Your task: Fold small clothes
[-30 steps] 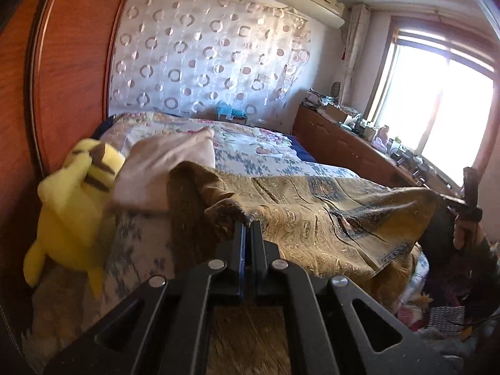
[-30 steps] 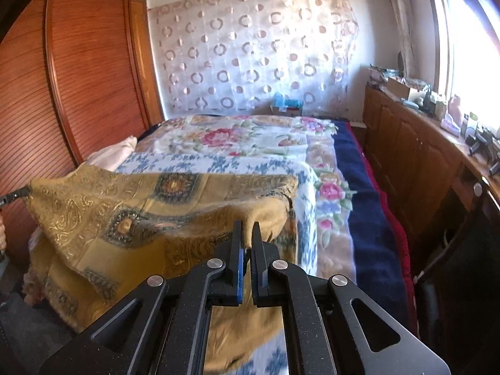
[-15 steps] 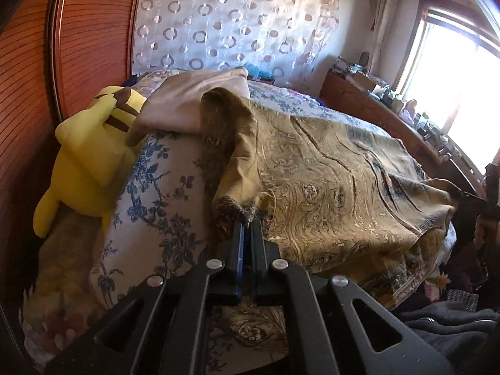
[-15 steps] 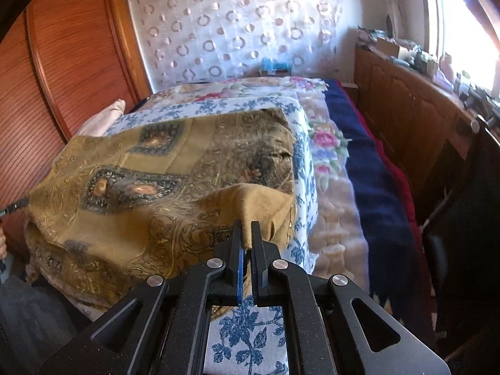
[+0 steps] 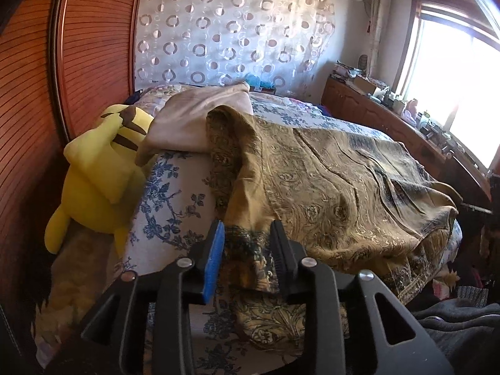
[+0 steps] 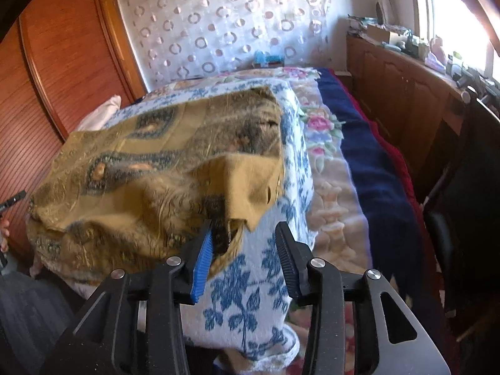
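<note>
A gold patterned cloth (image 5: 328, 187) lies spread over the foot of the bed, folded over on itself. My left gripper (image 5: 247, 228) is open, with the cloth's near corner lying loose between its jaws. In the right wrist view the same cloth (image 6: 140, 168) drapes over the bed corner. My right gripper (image 6: 243, 228) is open, and the cloth's other corner hangs just in front of its left finger (image 6: 203, 250), released.
A blue floral bedspread (image 6: 250, 297) covers the bed. A yellow plush toy (image 5: 97, 168) and a pink pillow (image 5: 193, 118) lie at the left by the wooden wardrobe (image 5: 78, 47). A wooden cabinet (image 6: 406, 100) runs along the window side. A dark chair (image 6: 462, 203) stands at right.
Both grippers lowered the cloth onto the bed and then opened, letting go of its corners. The cloth now rests on the bedspread.
</note>
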Demonstrator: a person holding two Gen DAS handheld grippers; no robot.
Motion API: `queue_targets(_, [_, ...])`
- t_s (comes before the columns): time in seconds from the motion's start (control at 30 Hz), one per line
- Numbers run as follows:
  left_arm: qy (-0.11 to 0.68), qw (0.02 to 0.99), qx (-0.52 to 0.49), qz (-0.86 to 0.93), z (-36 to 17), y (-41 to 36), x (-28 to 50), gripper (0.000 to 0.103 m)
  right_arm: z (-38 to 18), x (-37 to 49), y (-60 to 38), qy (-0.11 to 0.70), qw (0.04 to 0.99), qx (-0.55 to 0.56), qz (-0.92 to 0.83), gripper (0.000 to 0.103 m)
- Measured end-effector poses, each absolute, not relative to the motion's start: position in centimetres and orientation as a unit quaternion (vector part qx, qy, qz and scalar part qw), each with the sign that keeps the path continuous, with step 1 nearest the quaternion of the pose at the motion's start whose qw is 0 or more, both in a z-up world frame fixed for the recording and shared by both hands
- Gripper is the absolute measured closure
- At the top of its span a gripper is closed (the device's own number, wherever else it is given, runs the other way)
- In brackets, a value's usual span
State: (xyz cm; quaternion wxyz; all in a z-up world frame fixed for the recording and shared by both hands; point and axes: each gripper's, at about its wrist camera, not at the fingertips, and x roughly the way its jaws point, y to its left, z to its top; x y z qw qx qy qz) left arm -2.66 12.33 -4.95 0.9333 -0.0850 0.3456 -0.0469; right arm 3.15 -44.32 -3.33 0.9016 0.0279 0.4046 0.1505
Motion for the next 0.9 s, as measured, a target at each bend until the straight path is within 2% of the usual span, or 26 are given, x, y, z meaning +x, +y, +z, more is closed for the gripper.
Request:
queue_targets(0.17, [0.357, 0.929, -0.083, -0.051, -5.6, 11.9, -2.2, 0.067, -4.5, 2.2, -42.8, 0.411, 0.897, 0.006, 0.162, 0.063])
queue_targets(0.5, [0.379, 0.92, -0.084, -0.053, -7.4, 11.7, -1.7, 0.066, -6.1, 4.3, -40.5, 0.415, 0.899, -0.039, 0.136, 0.064])
queue_targets(0.53, [0.381, 0.919, -0.085, -0.052, -7.6, 11.7, -1.7, 0.066, -6.2, 4.2, -40.3, 0.415, 0.899, -0.042, 0.134, 0.066])
queue_targets(0.57, [0.384, 0.918, -0.086, -0.05, -7.8, 11.8, -1.7, 0.066, -6.2, 4.1, -40.2, 0.415, 0.897, -0.042, 0.142, 0.082])
queue_targets(0.6, [0.385, 0.917, -0.087, -0.05, -7.9, 11.8, -1.6, 0.066, -6.2, 3.9, -40.0, 0.416, 0.895, -0.043, 0.152, 0.093])
queue_targets(0.7, [0.388, 0.916, -0.089, -0.046, -8.3, 11.9, -1.6, 0.065, -5.8, 3.4, -39.8, 0.42, 0.894, -0.057, 0.147, 0.099])
queue_targets(0.9, [0.366, 0.925, -0.093, -0.033, -7.6, 12.1, -2.0, 0.065, -1.7, 0.5, -41.3, 0.418, 0.898, -0.053, 0.124, 0.1])
